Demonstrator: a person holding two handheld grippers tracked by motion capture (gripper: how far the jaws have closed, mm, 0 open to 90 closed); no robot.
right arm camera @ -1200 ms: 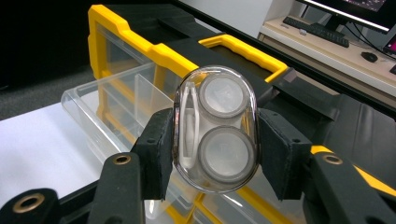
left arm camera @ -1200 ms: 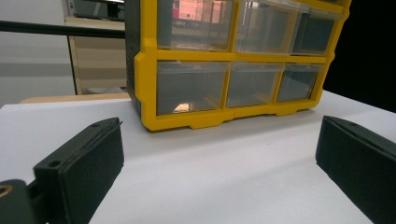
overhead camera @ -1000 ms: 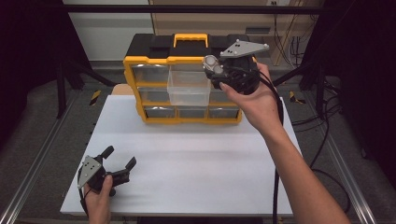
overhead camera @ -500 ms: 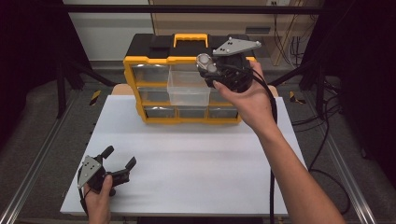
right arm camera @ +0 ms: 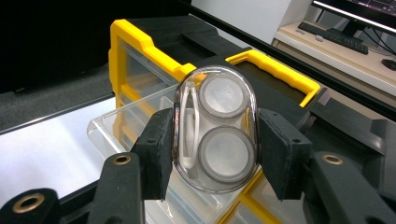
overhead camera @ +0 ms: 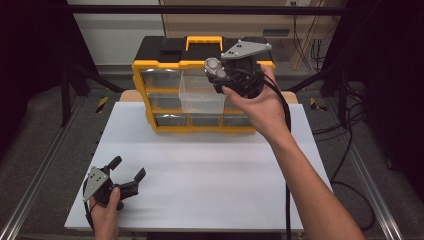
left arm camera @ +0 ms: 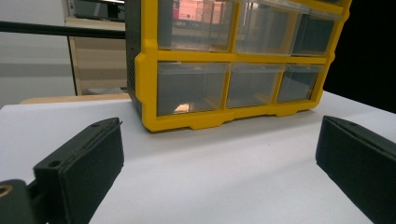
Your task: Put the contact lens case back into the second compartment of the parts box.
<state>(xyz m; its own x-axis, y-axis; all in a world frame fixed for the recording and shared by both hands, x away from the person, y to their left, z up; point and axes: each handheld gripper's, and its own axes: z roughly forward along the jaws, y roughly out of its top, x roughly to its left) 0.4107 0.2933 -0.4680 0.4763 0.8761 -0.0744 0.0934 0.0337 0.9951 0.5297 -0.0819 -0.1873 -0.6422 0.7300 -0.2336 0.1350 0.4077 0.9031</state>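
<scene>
Nearest the person, well in front of the yellow drawer cabinet [overhead camera: 200,90], the left gripper [overhead camera: 127,175] rests low on the white table [overhead camera: 210,175] with its jaws spread wide and nothing between them. Farther off, the right gripper [right arm camera: 212,140] is held up just above the cabinet's pulled-out clear drawer [overhead camera: 201,97], its jaws clamped on the sides of a clear oval case [right arm camera: 215,126] showing two round grey discs.
</scene>
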